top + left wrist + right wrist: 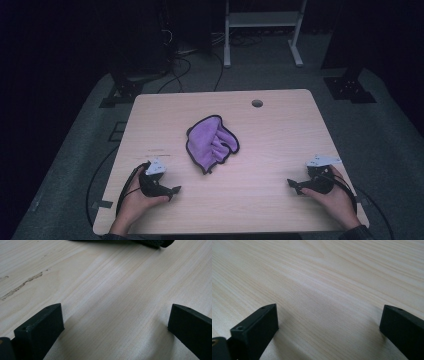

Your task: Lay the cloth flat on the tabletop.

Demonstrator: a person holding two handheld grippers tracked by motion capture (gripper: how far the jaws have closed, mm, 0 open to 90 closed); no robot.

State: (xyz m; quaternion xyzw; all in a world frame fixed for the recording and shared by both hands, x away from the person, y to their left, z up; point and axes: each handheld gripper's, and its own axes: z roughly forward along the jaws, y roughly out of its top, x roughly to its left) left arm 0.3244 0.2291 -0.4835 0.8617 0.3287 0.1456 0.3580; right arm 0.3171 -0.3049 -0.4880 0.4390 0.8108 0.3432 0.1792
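Note:
A crumpled purple cloth (pixel 212 142) with a dark hem lies near the middle of the light wooden table (pixel 280 130). My left gripper (pixel 174 190) rests on the table at the front left, held in a hand, its jaws pointing right. My right gripper (pixel 293 184) rests at the front right, jaws pointing left. Both lie well short of the cloth. In the left gripper view the left gripper (pixel 115 315) is open over bare wood. In the right gripper view the right gripper (pixel 329 315) is open too, with nothing between its jaws.
A round hole (pixel 257 103) sits near the table's far edge. A white frame (pixel 262 30) and cables (pixel 175 65) stand on the dark floor beyond. A dark shape (pixel 150 242) crosses the top of the left gripper view; what it is cannot be told.

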